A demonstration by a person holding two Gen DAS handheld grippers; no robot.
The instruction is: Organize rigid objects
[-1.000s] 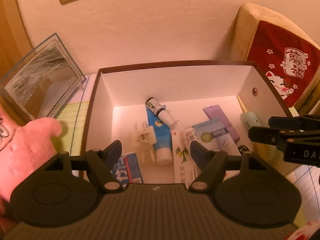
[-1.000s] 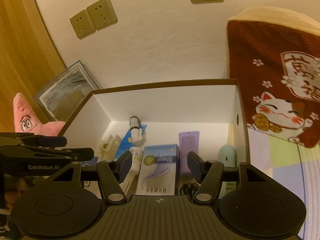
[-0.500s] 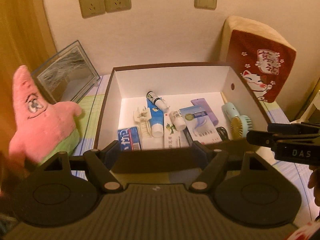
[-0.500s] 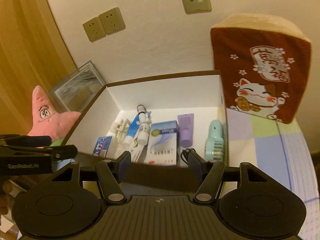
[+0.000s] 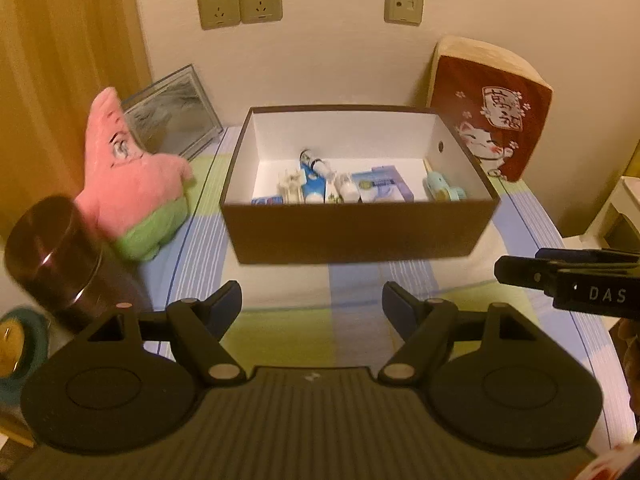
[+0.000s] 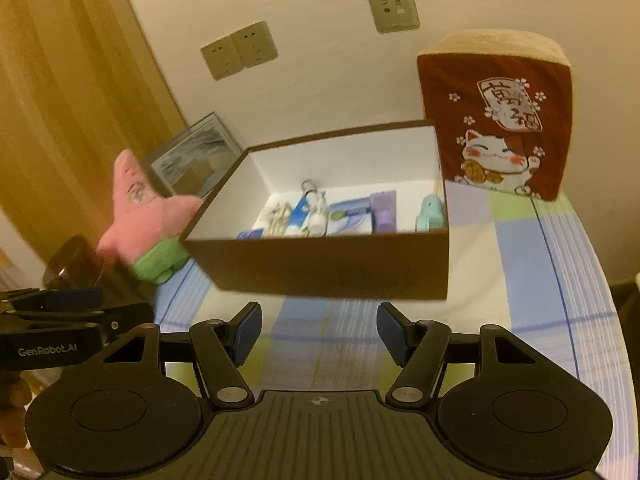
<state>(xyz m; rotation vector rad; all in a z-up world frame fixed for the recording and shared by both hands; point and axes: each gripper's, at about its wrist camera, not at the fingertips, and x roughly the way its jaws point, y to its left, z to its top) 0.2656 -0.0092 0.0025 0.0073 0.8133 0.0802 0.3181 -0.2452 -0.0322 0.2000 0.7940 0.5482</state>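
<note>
A brown box (image 5: pixel 360 232) with a white inside stands on the checked tablecloth; it also shows in the right wrist view (image 6: pixel 320 264). It holds several small items: a blue-and-white tube (image 5: pixel 311 188), a blue-white packet (image 5: pixel 380 188), a purple item (image 6: pixel 383 212) and a mint hand fan (image 6: pixel 431 214). My left gripper (image 5: pixel 312 300) is open and empty, in front of the box. My right gripper (image 6: pixel 319 328) is open and empty, also in front of the box. The right gripper shows at the right edge of the left wrist view (image 5: pixel 568 280).
A pink star plush (image 5: pixel 132 184) leans left of the box, with a glass frame (image 5: pixel 172 116) behind it. A dark cup (image 5: pixel 60 256) stands at the near left. A red lucky-cat cushion (image 6: pixel 496 128) stands at the back right. Wall sockets (image 5: pixel 240 4) are behind.
Both grippers have pulled back and up from over the box interior to in front of it; the box front wall, plush and cup have come into view. Both stay open and empty.
</note>
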